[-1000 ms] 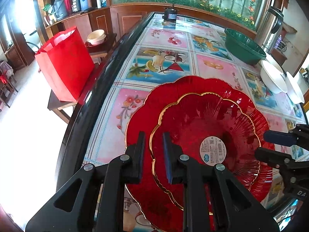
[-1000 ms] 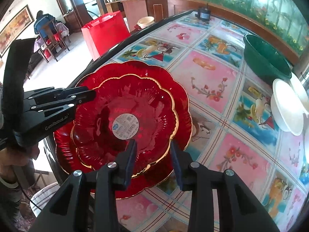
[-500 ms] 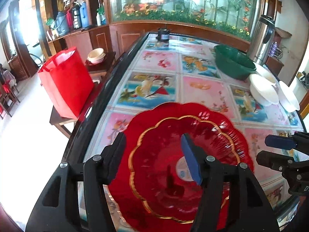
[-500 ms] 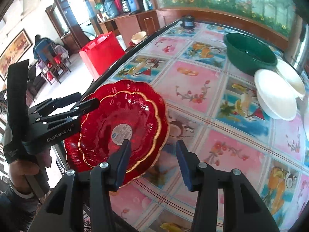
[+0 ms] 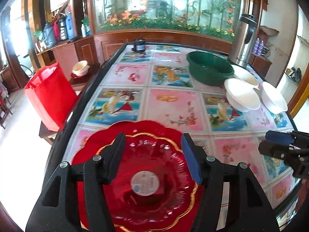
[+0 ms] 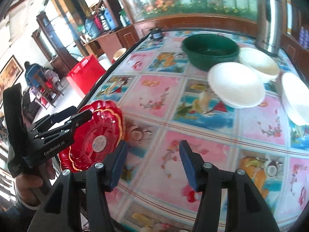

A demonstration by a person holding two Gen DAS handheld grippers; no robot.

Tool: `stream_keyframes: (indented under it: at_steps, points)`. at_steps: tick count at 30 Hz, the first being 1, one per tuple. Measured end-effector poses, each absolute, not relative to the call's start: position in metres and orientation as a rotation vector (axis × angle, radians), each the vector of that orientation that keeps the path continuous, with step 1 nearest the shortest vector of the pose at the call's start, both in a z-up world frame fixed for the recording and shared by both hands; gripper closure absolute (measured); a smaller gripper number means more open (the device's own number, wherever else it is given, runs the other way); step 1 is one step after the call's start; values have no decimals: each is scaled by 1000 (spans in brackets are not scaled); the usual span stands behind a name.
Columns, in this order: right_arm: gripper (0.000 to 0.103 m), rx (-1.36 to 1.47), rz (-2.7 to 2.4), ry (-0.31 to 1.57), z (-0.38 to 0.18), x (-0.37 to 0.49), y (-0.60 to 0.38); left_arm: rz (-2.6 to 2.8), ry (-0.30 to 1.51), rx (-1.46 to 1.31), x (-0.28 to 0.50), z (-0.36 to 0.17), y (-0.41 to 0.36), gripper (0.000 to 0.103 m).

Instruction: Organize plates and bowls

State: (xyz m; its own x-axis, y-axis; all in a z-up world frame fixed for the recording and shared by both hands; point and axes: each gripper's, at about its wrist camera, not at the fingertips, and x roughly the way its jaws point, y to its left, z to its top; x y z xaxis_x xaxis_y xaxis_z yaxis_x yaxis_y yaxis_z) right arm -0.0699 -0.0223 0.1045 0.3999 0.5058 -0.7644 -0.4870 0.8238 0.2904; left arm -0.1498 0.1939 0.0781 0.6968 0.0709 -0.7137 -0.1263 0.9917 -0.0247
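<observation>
The table (image 5: 173, 104) is long, with a dark rim, and its top is covered by squares with pictures of fruit and flowers in pink and blue. At the near left corner two red scalloped plates (image 5: 146, 176) with gold rims lie one inside the other, the lower one directly on the tabletop. Near the far right corner stand a green basin (image 5: 209, 70), a tall steel flask (image 5: 244, 40) and three white bowls (image 5: 242, 93) close together along the right edge, and a small dark object (image 5: 139, 45) stands at the far edge.
</observation>
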Motion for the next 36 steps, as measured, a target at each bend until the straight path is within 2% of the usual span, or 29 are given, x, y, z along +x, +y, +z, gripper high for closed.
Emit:
stream_keyframes:
  at_steps: [11, 36]
  points:
    - [46, 83, 542, 947, 114, -56, -77, 30, 786, -72, -127, 87, 147, 44]
    - [45, 158, 493, 980, 95, -26, -118, -51, 843, -54, -76, 73, 77, 44]
